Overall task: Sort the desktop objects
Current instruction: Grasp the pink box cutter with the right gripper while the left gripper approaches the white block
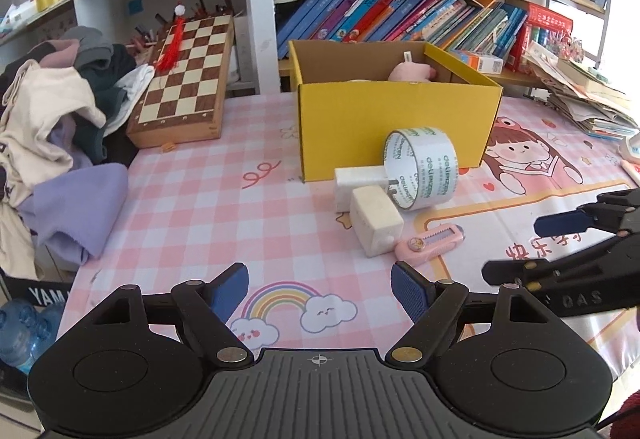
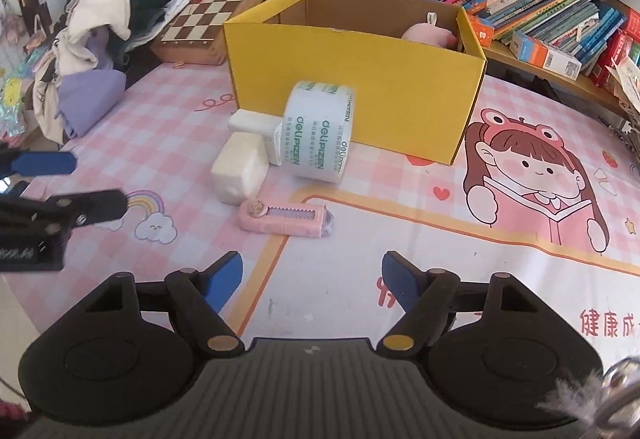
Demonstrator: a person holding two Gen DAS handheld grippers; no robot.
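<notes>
Both claws, left gripper [image 1: 320, 289] and right gripper [image 2: 312, 279], hang spread wide, holding nothing. Just past them lies a pink box cutter [image 2: 286, 219], then two white blocks [image 2: 240, 169], with the tape roll [image 2: 320, 131] leaning against the yellow box [image 2: 360, 79].

Yellow box [image 1: 396, 127] wall hides most of the pink plush toy [image 1: 410, 73] inside
</notes>
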